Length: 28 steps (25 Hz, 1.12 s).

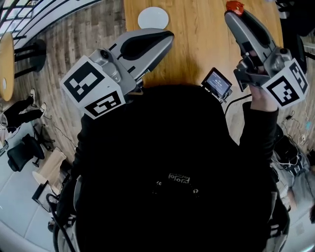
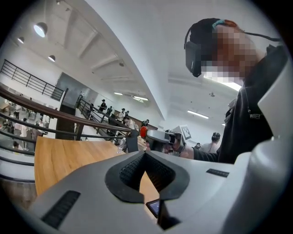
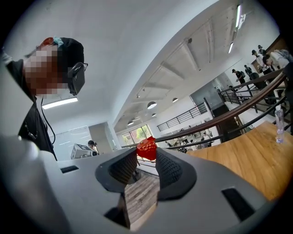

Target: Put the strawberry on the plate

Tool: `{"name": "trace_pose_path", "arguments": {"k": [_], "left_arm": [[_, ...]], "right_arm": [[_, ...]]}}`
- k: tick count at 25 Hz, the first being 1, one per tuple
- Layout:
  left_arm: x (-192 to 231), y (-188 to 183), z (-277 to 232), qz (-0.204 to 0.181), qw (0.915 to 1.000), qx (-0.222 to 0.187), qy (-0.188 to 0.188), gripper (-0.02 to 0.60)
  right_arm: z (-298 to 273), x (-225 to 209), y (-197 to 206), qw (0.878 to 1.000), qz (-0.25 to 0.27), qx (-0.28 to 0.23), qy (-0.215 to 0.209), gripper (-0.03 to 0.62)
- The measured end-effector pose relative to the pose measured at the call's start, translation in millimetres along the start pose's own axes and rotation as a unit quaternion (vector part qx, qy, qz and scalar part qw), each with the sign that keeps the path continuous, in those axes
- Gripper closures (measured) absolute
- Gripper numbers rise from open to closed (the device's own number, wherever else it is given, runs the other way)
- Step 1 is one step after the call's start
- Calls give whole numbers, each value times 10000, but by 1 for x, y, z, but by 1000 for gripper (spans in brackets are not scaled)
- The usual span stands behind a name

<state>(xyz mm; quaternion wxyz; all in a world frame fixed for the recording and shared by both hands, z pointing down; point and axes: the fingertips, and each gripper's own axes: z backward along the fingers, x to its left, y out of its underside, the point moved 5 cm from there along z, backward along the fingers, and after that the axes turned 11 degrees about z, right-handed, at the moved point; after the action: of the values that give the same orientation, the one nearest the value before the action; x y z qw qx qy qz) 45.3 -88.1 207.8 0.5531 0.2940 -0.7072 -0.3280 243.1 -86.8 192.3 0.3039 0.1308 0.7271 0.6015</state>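
A red strawberry (image 3: 146, 148) sits pinched between the tips of my right gripper (image 3: 146, 154), which is shut on it and held roughly level in the air. In the head view that strawberry (image 1: 235, 6) shows at the top right, over the right side of the wooden table (image 1: 197, 44). The white round plate (image 1: 153, 18) lies at the table's far left part. My left gripper (image 1: 170, 35) hovers just below the plate in the picture, its jaws shut with nothing between them. In the left gripper view, the left gripper (image 2: 145, 154) points across at the strawberry (image 2: 143, 131).
A small device with a lit screen (image 1: 217, 82) sits at the table's near edge between the grippers. A clear bottle (image 3: 279, 125) stands on the table at the right. A round side table (image 1: 6, 64) and a dark chair (image 1: 22, 150) stand on the floor to the left.
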Motion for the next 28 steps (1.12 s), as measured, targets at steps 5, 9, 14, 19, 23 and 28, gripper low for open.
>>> {"name": "trace_pose_path", "arguments": {"k": [5, 9, 14, 19, 23, 28], "left_arm": [[17, -1, 3, 54, 9999, 20, 97, 583], [22, -1, 10, 198, 9998, 32, 89, 583], [23, 2, 18, 287, 9996, -75, -39, 583], [10, 5, 30, 393, 9987, -201, -264, 583], [12, 10, 46, 507, 9972, -339, -424, 583], [28, 15, 61, 699, 9947, -489, -577, 583]], "right_arm": [[-14, -3, 6, 9999, -23, 105, 76, 457], [-30, 0, -3, 9997, 80, 228, -15, 457], [-46, 0, -4, 9988, 138, 406, -232, 457], [-51, 10, -11, 9967, 300, 600, -452, 457], [-68, 17, -7, 9941, 414, 790, -619, 457], [-92, 11, 14, 9913, 345, 1080, -666, 457]]}}
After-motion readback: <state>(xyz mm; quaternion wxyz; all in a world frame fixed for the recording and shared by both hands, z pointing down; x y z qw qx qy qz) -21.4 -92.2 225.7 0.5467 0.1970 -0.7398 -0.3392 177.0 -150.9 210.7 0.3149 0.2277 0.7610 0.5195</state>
